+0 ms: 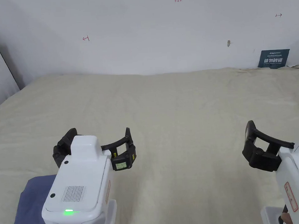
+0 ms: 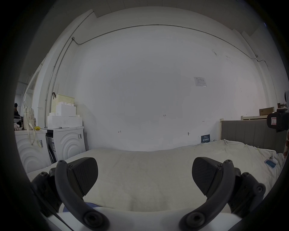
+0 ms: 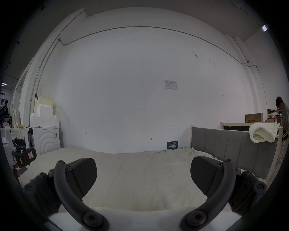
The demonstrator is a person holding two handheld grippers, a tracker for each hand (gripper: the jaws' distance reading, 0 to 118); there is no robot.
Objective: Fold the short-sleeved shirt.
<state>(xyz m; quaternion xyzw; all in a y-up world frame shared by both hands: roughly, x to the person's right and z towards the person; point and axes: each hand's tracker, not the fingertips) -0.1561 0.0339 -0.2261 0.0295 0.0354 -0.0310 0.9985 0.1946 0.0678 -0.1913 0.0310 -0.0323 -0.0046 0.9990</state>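
At the bed's (image 1: 176, 103) near left corner lies the folded shirt (image 1: 28, 199); you hold both grippers, left (image 1: 96, 145) and right (image 3: 143, 176), clear above, jaws apart, empty.

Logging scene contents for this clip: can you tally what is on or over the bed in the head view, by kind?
Grippers: 2, the left gripper and the right gripper, both open and holding nothing
Folded blue garments: 1, the blue shirt lying on the bed cover by the left gripper
Total: 3
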